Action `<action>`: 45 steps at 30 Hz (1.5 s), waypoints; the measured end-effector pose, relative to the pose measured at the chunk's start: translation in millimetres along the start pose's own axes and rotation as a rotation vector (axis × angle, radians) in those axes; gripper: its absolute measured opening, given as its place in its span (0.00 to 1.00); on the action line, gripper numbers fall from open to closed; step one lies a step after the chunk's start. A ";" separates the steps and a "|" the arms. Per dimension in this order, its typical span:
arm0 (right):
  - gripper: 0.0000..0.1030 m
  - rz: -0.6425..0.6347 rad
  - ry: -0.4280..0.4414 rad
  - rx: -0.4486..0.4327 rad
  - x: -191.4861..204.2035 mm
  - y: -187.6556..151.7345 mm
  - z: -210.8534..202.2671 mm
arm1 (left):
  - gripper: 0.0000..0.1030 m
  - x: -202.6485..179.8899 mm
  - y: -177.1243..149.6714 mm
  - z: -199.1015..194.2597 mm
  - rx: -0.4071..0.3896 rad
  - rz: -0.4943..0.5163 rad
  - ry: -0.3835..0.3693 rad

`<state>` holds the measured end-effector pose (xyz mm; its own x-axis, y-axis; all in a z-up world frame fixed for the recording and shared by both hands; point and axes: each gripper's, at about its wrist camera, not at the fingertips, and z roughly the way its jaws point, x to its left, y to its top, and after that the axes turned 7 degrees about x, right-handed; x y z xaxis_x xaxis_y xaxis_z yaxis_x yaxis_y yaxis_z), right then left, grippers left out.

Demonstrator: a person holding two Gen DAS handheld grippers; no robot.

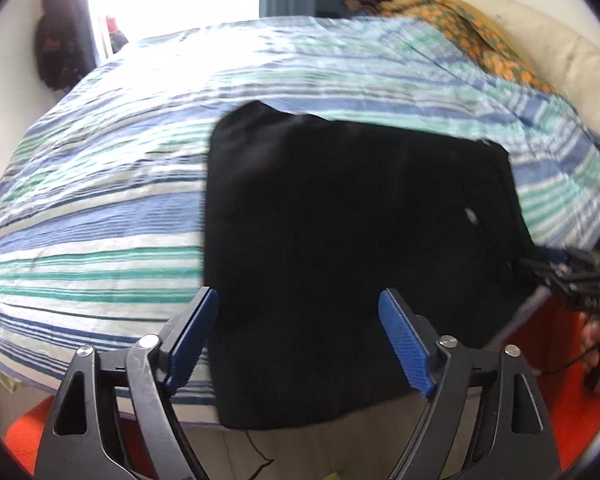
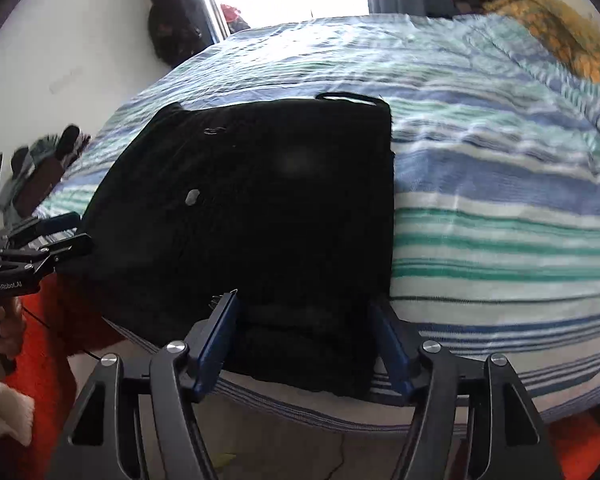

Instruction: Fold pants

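Black pants point(image 1: 340, 248) lie folded at the bed point(image 1: 100, 208) edge; striped cover spreads bare beyond; my left tool point(image 1: 298, 300) and right tool point(image 2: 304, 304) gape wide, holding nothing.

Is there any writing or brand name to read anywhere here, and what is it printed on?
"GenRoboAI": small pale letters on the black body of the left gripper, seen at the left edge of the right wrist view; slightly blurred.
No other writing shows: none on the black pants or the striped bed cover.
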<state>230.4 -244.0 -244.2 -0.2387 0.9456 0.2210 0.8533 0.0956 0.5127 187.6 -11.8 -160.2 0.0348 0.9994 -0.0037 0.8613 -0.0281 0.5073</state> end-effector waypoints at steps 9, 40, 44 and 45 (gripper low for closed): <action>0.71 -0.037 -0.032 -0.014 1.4 4.7 -2.0 | 0.88 120.0 54.8 49.8 -0.007 -0.225 0.129; 0.73 -0.075 -0.054 -0.014 8.7 5.2 -2.3 | 1.00 141.2 62.9 122.7 -0.028 -0.184 0.186; 0.73 -0.074 -0.053 -0.013 8.9 5.5 -2.5 | 1.00 141.5 62.8 122.6 -0.029 -0.184 0.185; 0.73 -0.074 -0.051 -0.012 8.9 5.5 -2.6 | 1.00 141.4 62.7 122.7 -0.029 -0.184 0.185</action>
<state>231.8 -235.9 -237.3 -0.2761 0.9509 0.1396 0.8284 0.1618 0.5362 308.7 125.2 -234.6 -0.2167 0.9745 0.0582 0.8297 0.1524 0.5370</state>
